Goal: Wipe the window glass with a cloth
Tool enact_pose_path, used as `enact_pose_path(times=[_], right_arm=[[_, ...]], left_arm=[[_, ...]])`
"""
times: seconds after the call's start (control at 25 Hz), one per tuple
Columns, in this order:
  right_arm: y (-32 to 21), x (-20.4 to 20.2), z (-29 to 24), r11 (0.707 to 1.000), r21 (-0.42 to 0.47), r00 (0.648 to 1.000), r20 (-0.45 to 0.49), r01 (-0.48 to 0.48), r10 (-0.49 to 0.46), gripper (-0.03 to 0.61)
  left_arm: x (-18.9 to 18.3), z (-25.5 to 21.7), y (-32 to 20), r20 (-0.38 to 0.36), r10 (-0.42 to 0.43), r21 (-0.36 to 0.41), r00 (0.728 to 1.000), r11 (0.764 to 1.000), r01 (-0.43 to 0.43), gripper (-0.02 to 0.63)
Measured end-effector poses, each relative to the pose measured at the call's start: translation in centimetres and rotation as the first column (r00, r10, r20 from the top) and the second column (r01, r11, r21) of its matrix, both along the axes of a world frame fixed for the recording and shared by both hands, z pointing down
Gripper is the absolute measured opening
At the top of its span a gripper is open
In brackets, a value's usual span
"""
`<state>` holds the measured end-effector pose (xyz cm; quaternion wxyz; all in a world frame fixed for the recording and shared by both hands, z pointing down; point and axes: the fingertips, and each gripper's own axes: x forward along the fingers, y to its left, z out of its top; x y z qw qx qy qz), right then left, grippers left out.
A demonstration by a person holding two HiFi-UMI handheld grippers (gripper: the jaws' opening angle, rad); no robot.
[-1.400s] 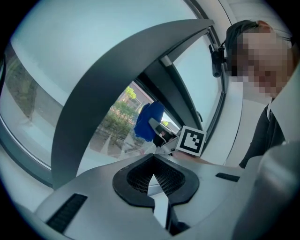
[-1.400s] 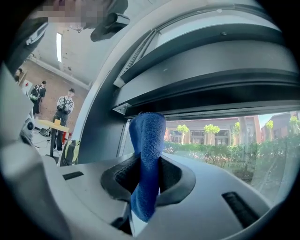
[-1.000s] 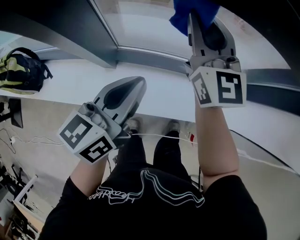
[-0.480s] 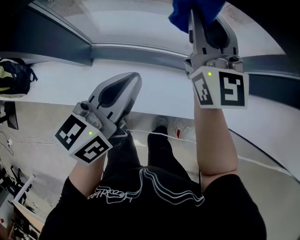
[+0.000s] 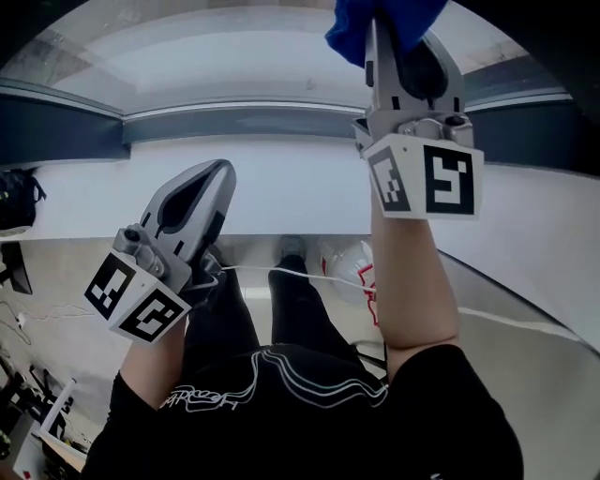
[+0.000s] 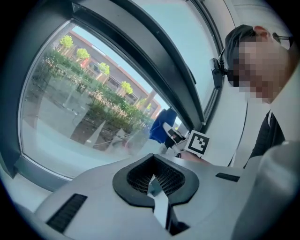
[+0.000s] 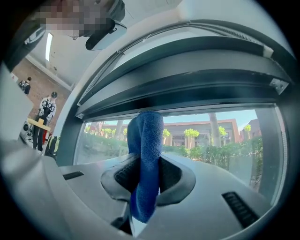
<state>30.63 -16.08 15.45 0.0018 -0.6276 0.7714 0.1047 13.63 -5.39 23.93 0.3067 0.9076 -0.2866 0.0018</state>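
Note:
A blue cloth (image 7: 146, 154) is pinched in my right gripper (image 5: 389, 37), which is raised toward the window glass (image 5: 253, 56) at the top of the head view. The same blue cloth (image 5: 361, 23) bunches above the jaws, close to the pane. In the left gripper view the cloth (image 6: 161, 126) and the right gripper's marker cube (image 6: 198, 143) show against the glass (image 6: 79, 108). My left gripper (image 5: 211, 183) hangs lower over the white sill (image 5: 300, 202), its jaws shut with nothing between them.
A dark window frame (image 5: 262, 122) runs under the glass, with the broad white sill below it. A dark bag (image 5: 14, 202) lies on the sill at far left. The floor, a white cable (image 5: 309, 274) and the person's legs are below.
The view has swung left along the window; the bag has slid to the left edge. My left gripper dropped lower and to the left. The right gripper stays up with the cloth.

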Motion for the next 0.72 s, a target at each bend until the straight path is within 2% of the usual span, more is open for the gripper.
enact_pose_path(times=[0.36, 0.52, 0.72], right_arm=[[4.3, 15.0, 1.2, 0.982, 0.025, 0.982, 0.033, -0.188, 0.187, 0.063], [5.6, 19.5, 1.3, 0.968, 0.028, 0.968, 0.033, -0.249, 0.248, 0.063], [5.6, 23.1, 0.5, 0.948, 0.042, 0.949, -0.003, -0.316, 0.316, 0.063]], left_arm=[[9.9, 1.1, 2.1, 0.033, 0.089, 0.016, 0.995, 0.996, -0.090, 0.006], [13.0, 1.7, 3.0, 0.044, 0.132, 0.010, 0.990, 0.991, -0.132, 0.006], [15.2, 1.7, 3.0, 0.052, 0.169, 0.001, 0.984, 0.986, -0.169, 0.006]])
